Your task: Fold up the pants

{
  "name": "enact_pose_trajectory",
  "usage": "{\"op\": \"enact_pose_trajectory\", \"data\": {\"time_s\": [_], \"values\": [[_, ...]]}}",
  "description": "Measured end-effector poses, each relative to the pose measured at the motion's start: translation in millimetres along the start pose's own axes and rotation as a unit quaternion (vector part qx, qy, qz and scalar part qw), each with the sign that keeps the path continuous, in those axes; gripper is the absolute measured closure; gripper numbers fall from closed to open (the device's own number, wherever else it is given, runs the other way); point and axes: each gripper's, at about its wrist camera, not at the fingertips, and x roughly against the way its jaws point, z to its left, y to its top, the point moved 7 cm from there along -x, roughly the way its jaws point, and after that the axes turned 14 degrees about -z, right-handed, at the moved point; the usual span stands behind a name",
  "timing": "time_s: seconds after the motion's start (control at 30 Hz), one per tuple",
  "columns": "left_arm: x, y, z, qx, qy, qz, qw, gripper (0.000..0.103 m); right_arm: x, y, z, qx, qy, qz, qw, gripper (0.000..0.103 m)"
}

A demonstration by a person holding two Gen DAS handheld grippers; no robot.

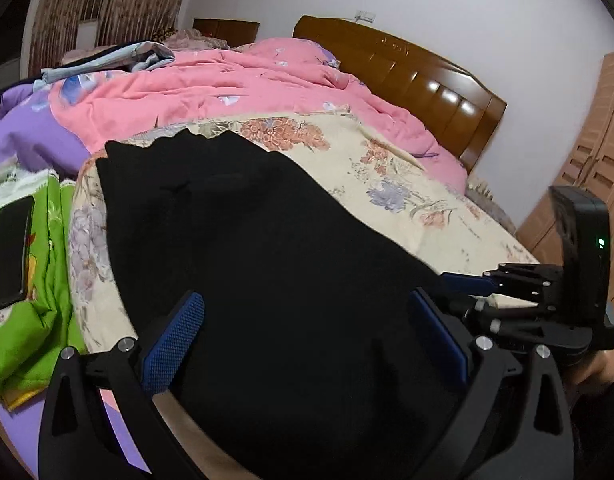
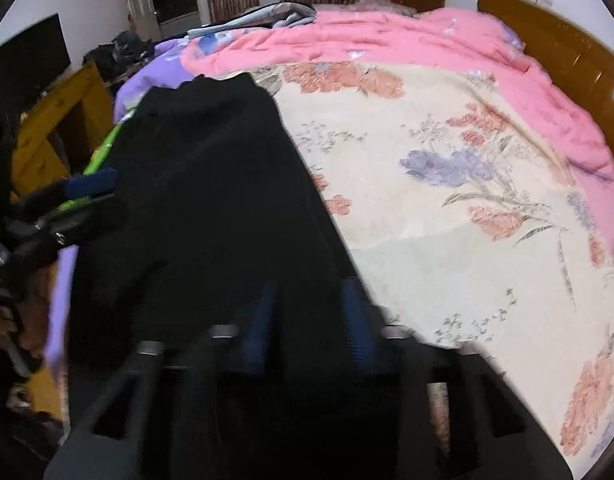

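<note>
Black pants [image 1: 267, 240] lie spread lengthwise on the floral bedsheet [image 1: 407, 200], reaching from the near edge toward the pink quilt. My left gripper [image 1: 307, 340] stands open, its blue pads [image 1: 175, 344] wide apart over the near end of the cloth. In the right wrist view the pants [image 2: 211, 200] fill the left half of the frame. There my right gripper [image 2: 311, 316] is shut on the pants' near right edge, with black cloth between its blue pads [image 2: 359, 320]. The left wrist view shows the right gripper [image 1: 459, 282] pinching that same edge.
A rumpled pink quilt [image 1: 227, 88] covers the far bed before a wooden headboard [image 1: 407, 68]. Green bedding [image 1: 47, 280] with a flat black object [image 1: 11, 252] lies at the left. A wardrobe [image 1: 587, 160] stands at the right, and a yellow wooden frame [image 2: 67, 120] stands beside the bed.
</note>
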Motion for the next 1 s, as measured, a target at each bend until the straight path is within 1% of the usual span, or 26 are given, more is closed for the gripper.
{"op": "enact_pose_trajectory", "data": {"time_s": [0.07, 0.13, 0.17, 0.23, 0.27, 0.3, 0.33, 0.37, 0.4, 0.43, 0.47, 0.5, 0.53, 0.57, 0.6, 0.67, 0.7, 0.77, 0.83, 0.87, 0.9, 0.93, 0.97, 1.0], "values": [[5, 8, -2, -0.016, -0.001, -0.015, 0.9998, 0.002, 11, 10, 1, 0.012, -0.014, -0.028, 0.999, 0.098], [3, 16, -9, -0.03, -0.01, -0.019, 0.9993, 0.002, 18, 18, 1, 0.019, -0.023, -0.04, 0.999, 0.098], [1, 20, -13, -0.034, -0.014, -0.019, 0.9991, 0.002, 15, 19, -1, 0.019, -0.03, -0.037, 0.999, 0.098], [-9, 25, -24, -0.045, -0.021, -0.012, 0.9987, 0.002, 2, 11, -9, 0.022, -0.05, -0.011, 0.998, 0.098], [-17, 24, -26, -0.054, -0.015, -0.002, 0.9984, 0.002, -6, 5, -13, 0.015, -0.052, 0.002, 0.999, 0.097], [-32, 19, -26, -0.068, 0.013, 0.02, 0.9974, 0.002, -10, 0, -17, -0.004, -0.048, 0.003, 0.999, 0.097], [-43, 14, -24, -0.072, 0.025, 0.035, 0.9964, 0.002, -9, 0, -20, -0.017, -0.047, -0.004, 0.999, 0.094], [-54, 7, -22, -0.073, 0.032, 0.056, 0.9952, 0.002, -6, -1, -26, -0.037, -0.045, -0.003, 0.998, 0.081], [-66, -3, -18, -0.083, 0.045, 0.078, 0.9925, 0.002, 2, -1, -33, -0.068, -0.043, -0.005, 0.997, 0.072], [-68, -7, -19, -0.102, 0.052, 0.08, 0.9902, 0.002, 10, 0, -37, -0.085, -0.038, -0.012, 0.996, 0.059], [-62, -7, -24, -0.13, 0.054, 0.068, 0.9877, 0.002, 24, 1, -40, -0.1, -0.03, -0.027, 0.994, 0.056], [-56, -6, -27, -0.137, 0.05, 0.061, 0.9874, 0.002, 44, 1, -44, -0.104, -0.024, -0.045, 0.993, 0.054], [-46, -4, -30, -0.136, 0.04, 0.053, 0.9885, 0.002, 57, -3, -48, -0.1, -0.027, -0.051, 0.993, 0.051], [-38, -1, -33, -0.13, 0.031, 0.047, 0.9899, 0.002, 69, -8, -51, -0.093, -0.032, -0.052, 0.994, 0.051], [-25, 5, -39, -0.117, 0.013, 0.031, 0.9925, 0.002, 78, -14, -53, -0.087, -0.033, -0.05, 0.994, 0.051], [-9, 14, -53, -0.105, -0.023, 0.005, 0.9942, 0.002, 92, -30, -56, -0.078, -0.029, -0.036, 0.996, 0.051], [-9, 17, -64, -0.109, -0.038, 0.001, 0.9933, 0.002, 94, -39, -56, -0.073, -0.031, -0.024, 0.997, 0.051], [-17, 16, -81, -0.126, -0.048, 0.006, 0.9908, 0.002, 92, -50, -54, -0.066, -0.032, -0.008, 0.997, 0.053], [-43, 6, -95, -0.151, -0.041, 0.028, 0.9873, 0.002, 83, -63, -51, -0.055, -0.042, 0.015, 0.997, 0.055], [-54, 0, -97, -0.155, -0.039, 0.039, 0.9863, 0.002, 78, -67, -52, -0.049, -0.049, 0.022, 0.997, 0.06], [-71, -13, -97, -0.162, -0.028, 0.064, 0.9842, 0.002, 75, -71, -52, -0.043, -0.06, 0.023, 0.997, 0.062], [-83, -23, -94, -0.167, -0.015, 0.096, 0.9811, 0.003, 76, -71, -53, -0.047, -0.063, 0.015, 0.997, 0.066], [-88, -26, -93, -0.17, -0.009, 0.115, 0.9787, 0.002, 77, -70, -54, -0.051, -0.066, 0.009, 0.996, 0.074], [-84, -21, -92, -0.16, -0.016, 0.1, 0.982, 0.002, 81, -70, -55, -0.05, -0.072, 0.001, 0.996, 0.081]]}}
